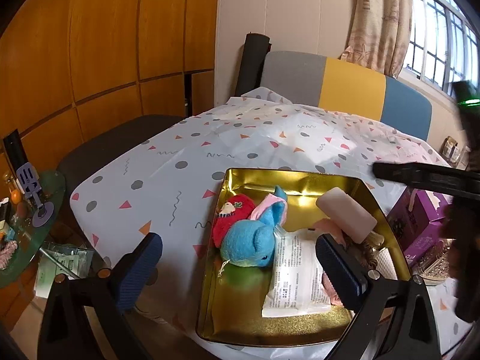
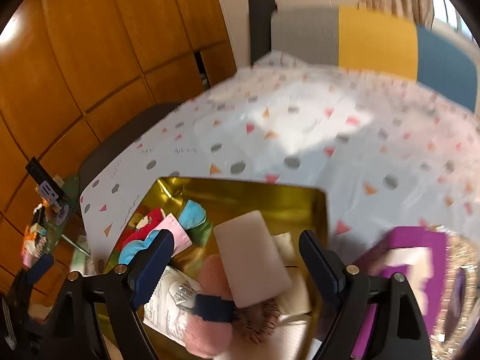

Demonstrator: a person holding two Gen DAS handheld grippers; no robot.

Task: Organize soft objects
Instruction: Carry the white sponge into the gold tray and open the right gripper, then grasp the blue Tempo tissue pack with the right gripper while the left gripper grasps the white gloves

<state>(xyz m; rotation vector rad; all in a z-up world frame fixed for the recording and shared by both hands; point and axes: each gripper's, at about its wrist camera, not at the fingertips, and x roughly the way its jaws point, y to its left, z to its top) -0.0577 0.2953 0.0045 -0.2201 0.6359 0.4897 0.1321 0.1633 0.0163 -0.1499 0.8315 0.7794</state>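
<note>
A gold tin tray (image 1: 240, 324) on the patterned tablecloth holds soft things: a blue plush bird (image 1: 250, 241), a red plush (image 1: 232, 214), a pink cloth strip (image 1: 265, 205), a white sealed packet (image 1: 295, 276) and a pale pink sponge block (image 1: 346, 214). My left gripper (image 1: 237, 267) is open, with its right finger over the tray and its left finger outside it. My right gripper (image 2: 237, 259) is open above the tray (image 2: 240, 192), straddling the sponge block (image 2: 253, 258). A pink fluffy item (image 2: 210, 333) and a brown fringed item (image 2: 258, 321) lie below it.
A purple box (image 1: 417, 225) and a glittery dish (image 2: 462, 270) stand right of the tray. A grey, yellow and blue sofa back (image 1: 351, 87) is behind the table. A green side table (image 1: 33, 219) with clutter stands at the left. Wooden cabinets (image 1: 105, 45) fill the left wall.
</note>
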